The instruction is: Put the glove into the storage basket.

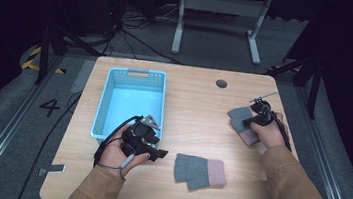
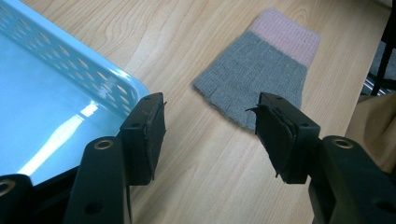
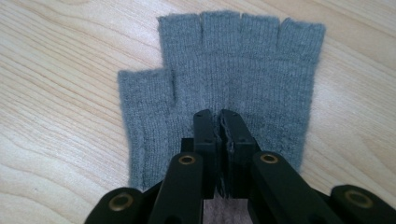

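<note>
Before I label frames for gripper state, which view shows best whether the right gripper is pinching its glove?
The right gripper view: the right gripper has its jaws pressed together on the far glove. In the high view that gripper sits small over the glove, jaws unreadable. The left gripper view faces the near glove.

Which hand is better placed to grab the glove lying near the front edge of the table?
Left. The left gripper is open and aimed at that glove; the right gripper is shut on the other glove.
</note>
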The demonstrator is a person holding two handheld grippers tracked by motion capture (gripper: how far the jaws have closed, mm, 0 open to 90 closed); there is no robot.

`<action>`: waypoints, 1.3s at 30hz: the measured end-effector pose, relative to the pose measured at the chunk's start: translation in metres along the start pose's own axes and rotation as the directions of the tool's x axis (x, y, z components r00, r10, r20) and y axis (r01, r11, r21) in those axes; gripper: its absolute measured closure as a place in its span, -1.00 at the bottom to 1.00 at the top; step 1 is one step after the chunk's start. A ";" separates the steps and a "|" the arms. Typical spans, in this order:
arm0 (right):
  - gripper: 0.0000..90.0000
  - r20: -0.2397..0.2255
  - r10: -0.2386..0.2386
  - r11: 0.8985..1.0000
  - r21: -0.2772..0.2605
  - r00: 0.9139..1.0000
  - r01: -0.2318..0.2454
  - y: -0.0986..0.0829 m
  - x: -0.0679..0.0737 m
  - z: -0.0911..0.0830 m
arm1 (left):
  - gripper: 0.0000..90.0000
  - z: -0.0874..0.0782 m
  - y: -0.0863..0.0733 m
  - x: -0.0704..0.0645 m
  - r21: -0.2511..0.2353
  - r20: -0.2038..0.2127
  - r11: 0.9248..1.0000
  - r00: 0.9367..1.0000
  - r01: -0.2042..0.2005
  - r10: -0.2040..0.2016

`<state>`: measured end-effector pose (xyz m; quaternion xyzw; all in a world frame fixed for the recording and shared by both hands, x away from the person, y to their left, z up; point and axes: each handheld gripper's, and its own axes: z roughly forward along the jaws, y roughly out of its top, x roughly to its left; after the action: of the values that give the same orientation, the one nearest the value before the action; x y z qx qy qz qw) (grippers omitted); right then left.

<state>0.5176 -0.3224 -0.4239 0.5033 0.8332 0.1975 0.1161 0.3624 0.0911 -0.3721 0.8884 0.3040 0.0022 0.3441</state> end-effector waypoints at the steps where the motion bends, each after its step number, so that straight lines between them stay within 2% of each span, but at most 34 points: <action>1: 0.91 0.001 0.000 1.000 -0.006 1.000 0.000 0.000 0.000 -0.002 | -0.04 0.000 0.000 0.000 0.000 0.000 1.000 1.000 0.000 0.000; 9: 0.91 -0.004 -0.049 0.998 -0.045 0.999 0.049 0.001 0.009 -0.022 | -0.04 0.000 0.001 -0.001 -0.004 0.000 1.000 1.000 -0.001 0.001; 14: 0.91 -0.036 -0.075 0.995 -0.072 0.997 0.072 0.000 0.018 -0.037 | -0.04 -0.001 0.002 -0.001 -0.004 -0.001 1.000 1.000 -0.003 0.003; 18: 0.91 -0.050 -0.119 0.988 -0.101 0.992 0.114 -0.001 0.028 -0.052 | -0.04 -0.001 0.002 -0.002 -0.004 -0.001 1.000 1.000 -0.005 0.005; 24: 0.91 -0.085 -0.158 0.981 -0.125 0.984 0.147 -0.003 0.044 -0.068 | -0.04 -0.002 0.002 -0.003 -0.008 -0.002 1.000 1.000 -0.008 0.008; 28: 0.91 -0.112 -0.189 0.975 -0.140 0.976 0.173 -0.004 0.054 -0.078 | -0.04 -0.003 0.002 -0.003 -0.009 -0.002 1.000 1.000 -0.006 0.006; 32: 0.91 -0.139 -0.231 0.965 -0.159 0.963 0.208 -0.007 0.067 -0.087 | -0.04 -0.003 0.002 -0.003 -0.009 -0.003 1.000 1.000 -0.007 0.007; 39: 0.91 -0.201 -0.322 0.940 -0.183 0.925 0.288 -0.016 0.096 -0.092 | -0.04 -0.004 0.002 -0.004 -0.010 -0.003 1.000 1.000 -0.013 0.013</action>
<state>0.4241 -0.2637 -0.3483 0.3310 0.8919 0.2956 0.0868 0.3593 0.0899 -0.3665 0.8887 0.2986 0.0072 0.3480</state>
